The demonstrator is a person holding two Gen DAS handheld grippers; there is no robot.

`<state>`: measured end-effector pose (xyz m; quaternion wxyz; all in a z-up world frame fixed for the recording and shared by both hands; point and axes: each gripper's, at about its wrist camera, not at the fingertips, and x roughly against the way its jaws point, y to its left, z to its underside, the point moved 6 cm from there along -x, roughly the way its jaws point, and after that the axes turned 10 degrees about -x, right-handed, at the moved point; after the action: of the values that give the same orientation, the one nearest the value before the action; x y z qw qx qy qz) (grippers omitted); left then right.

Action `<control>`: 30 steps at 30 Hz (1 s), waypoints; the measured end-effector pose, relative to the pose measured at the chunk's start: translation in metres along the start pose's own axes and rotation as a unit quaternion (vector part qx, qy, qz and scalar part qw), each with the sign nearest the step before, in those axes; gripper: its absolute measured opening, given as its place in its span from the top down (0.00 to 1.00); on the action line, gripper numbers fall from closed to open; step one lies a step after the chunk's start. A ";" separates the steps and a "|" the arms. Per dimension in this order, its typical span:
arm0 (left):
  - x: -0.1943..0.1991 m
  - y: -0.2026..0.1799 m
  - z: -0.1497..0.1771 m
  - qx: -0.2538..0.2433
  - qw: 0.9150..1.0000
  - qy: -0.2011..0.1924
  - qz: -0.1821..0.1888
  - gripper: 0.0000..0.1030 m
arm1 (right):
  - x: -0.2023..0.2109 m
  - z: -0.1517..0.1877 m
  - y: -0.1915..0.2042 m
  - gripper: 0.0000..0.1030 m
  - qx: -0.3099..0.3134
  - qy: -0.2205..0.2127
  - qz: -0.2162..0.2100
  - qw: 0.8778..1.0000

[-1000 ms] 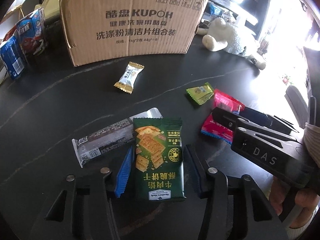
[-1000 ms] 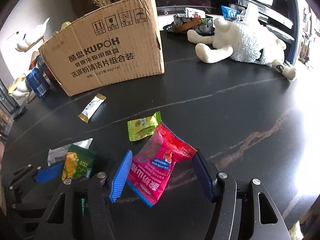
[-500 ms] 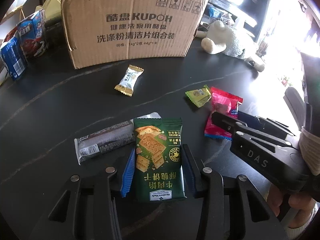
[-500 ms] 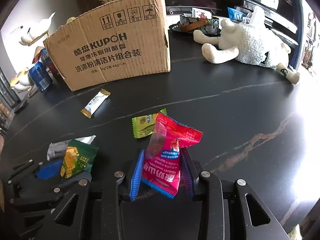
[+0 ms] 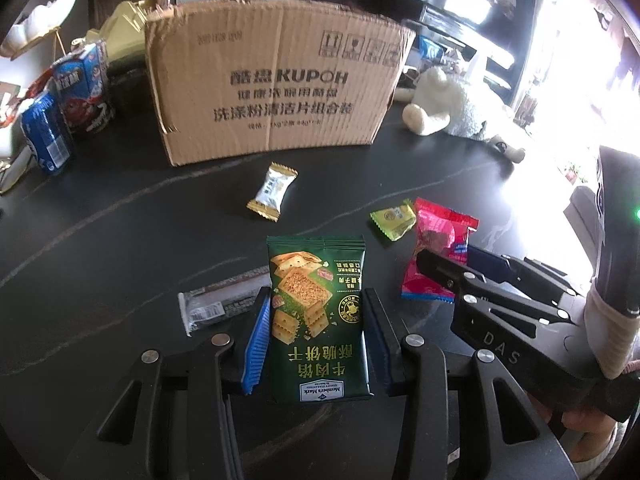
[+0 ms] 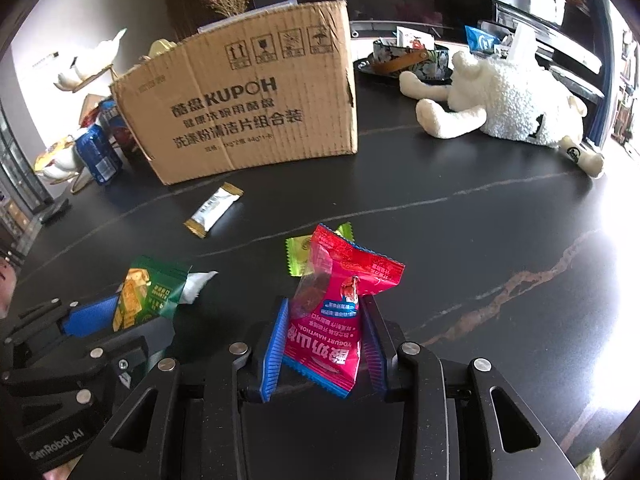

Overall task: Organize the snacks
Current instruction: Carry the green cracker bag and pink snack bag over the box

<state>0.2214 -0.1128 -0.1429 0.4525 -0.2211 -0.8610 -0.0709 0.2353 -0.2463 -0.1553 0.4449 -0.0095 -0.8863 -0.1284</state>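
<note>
The dark green foil cracker packet (image 5: 318, 320) bears golden-brown squares and pale lettering. The magenta plastic hawthorn sachet (image 6: 332, 320) has white script and blue serrated edges. At its 12 o'clock lies a lime-green sweet wrapper (image 6: 298, 254); at 10 o'clock, a white bar with gold ends (image 6: 213, 210). The brown corrugated cardboard box (image 6: 244, 120) carries black print. The black surface (image 6: 460, 240) shows pale veins. Tool pads (image 6: 274, 350) are ribbed blue.
</note>
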 end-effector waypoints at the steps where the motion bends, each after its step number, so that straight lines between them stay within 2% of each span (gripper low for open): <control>1: 0.002 0.001 -0.001 0.001 1.000 -0.002 -0.001 0.58 | 0.003 0.000 0.002 0.64 0.000 -0.001 -0.003 1.000; 15: 0.045 0.014 -0.021 0.008 0.999 -0.047 -0.016 0.58 | 0.035 -0.014 0.024 0.64 0.009 -0.034 -0.025 0.999; 30: 0.094 0.040 -0.073 0.003 0.994 -0.105 -0.028 0.58 | 0.078 -0.071 0.067 0.64 0.025 -0.088 -0.051 0.995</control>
<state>0.2474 -0.0712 -0.0272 0.3581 -0.2019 -0.9098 -0.0576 0.2521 -0.2062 -0.0384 0.3585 0.0359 -0.9241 -0.1273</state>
